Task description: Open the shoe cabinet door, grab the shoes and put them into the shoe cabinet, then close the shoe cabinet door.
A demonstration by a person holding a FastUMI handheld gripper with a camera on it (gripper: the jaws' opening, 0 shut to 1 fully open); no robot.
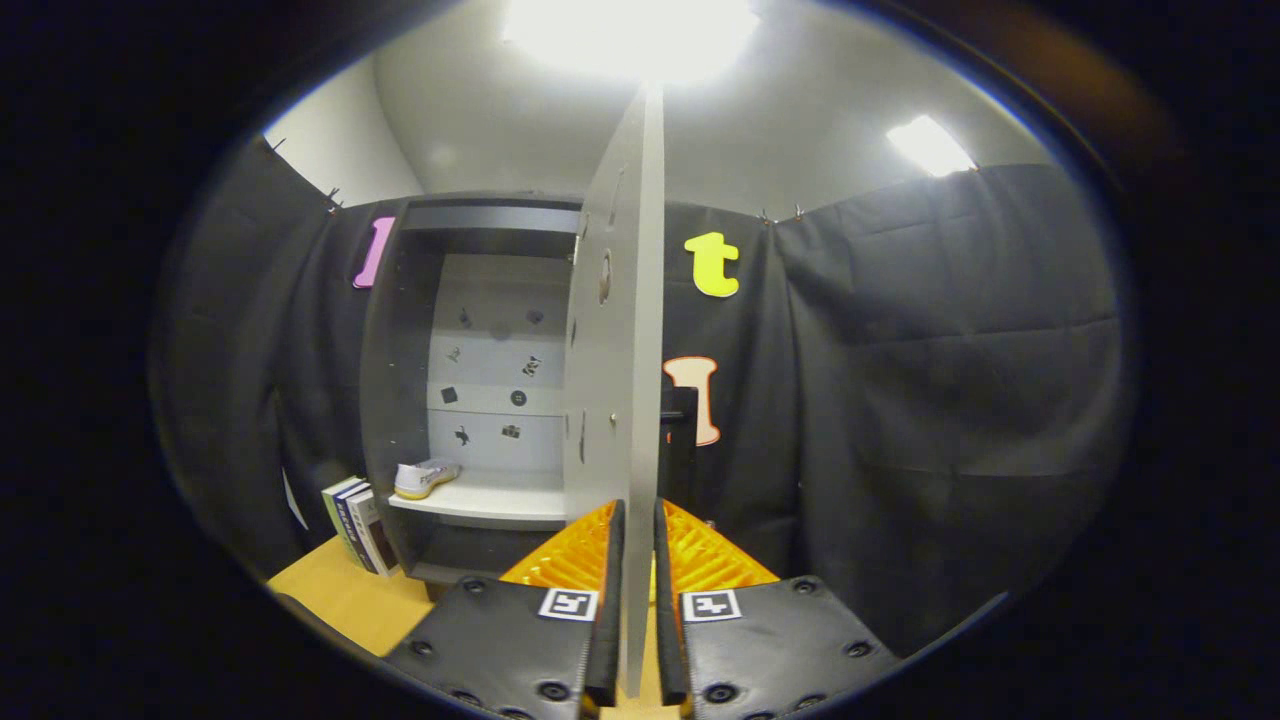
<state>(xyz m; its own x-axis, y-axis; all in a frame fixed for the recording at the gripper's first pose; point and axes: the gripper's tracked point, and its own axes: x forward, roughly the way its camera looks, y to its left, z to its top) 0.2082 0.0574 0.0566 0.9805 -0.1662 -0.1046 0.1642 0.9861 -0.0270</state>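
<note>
The grey shoe cabinet (pixel 400 330) stands open ahead on the left. Its door (pixel 620 330) is swung out towards me, edge-on, and its lower edge runs down between my two fingers. My gripper (pixel 638 520) is shut on that door edge, one finger on each face. A white shoe (pixel 426 478) lies on the cabinet's white shelf (pixel 490 500), near the shelf's left end. The cabinet's pale back panel carries several small dark marks.
A few upright books (pixel 355 525) lean against the cabinet's left side on the yellow table top (pixel 340 590). Black cloth walls the booth on the left and right. Bright ceiling lights glare overhead.
</note>
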